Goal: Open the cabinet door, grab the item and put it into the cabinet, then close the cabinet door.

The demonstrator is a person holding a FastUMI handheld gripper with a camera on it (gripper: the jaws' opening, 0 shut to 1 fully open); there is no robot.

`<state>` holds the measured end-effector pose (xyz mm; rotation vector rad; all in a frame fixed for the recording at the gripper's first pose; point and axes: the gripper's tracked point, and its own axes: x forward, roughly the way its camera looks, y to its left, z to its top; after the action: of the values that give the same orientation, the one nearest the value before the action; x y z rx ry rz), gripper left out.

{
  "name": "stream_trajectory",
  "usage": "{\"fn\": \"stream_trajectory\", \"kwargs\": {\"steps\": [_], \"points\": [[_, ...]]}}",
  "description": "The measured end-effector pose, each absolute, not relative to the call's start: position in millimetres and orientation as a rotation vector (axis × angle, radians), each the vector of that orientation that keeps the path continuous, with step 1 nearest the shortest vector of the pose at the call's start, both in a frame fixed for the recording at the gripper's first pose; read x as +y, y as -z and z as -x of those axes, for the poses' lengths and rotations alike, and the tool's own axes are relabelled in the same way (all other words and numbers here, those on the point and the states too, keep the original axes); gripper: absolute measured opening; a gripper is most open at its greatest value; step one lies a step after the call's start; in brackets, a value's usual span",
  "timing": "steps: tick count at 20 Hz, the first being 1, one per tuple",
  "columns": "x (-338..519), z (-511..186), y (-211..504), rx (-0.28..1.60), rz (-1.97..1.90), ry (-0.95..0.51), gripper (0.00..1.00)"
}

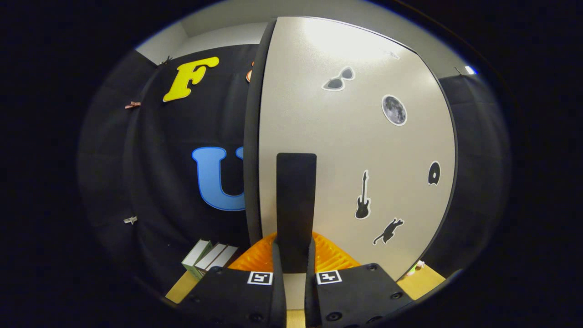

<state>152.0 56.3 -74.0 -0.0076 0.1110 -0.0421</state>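
Two fingers of the hand-held gripper stood close together in the gripper view, clamped on the flat black upright handle of the pale grey cabinet door. The handle's lower end sat between the fingers, and both fingers pressed against its sides. The handle rose straight up beyond the fingertips against the door's face.

The door carried several stickers to the right of the handle: a pair of sunglasses near the top, a round moon below and right of it, a black guitar, a small dark disc near the door's far edge, and a black cat lowest of all. The door's dark left edge showed as a band, so the door appeared turned slightly from the camera; whether it was shut or ajar could not be told.

An orange ribbed item lay just ahead of the fingers, low against the door and partly hidden by them. To its left, white and green boxes stood on the light wooden tabletop.
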Motion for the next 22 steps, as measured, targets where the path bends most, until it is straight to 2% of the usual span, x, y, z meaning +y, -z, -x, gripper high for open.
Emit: {"fn": "stream_trajectory", "kwargs": {"steps": [12, 22], "points": [[29.9, -66.1, 69.0, 0.133, -0.036, -0.029, 0.2], [-16.1, 13.1, 65.1, 0.121, -0.014, 0.039, 0.19]]}}
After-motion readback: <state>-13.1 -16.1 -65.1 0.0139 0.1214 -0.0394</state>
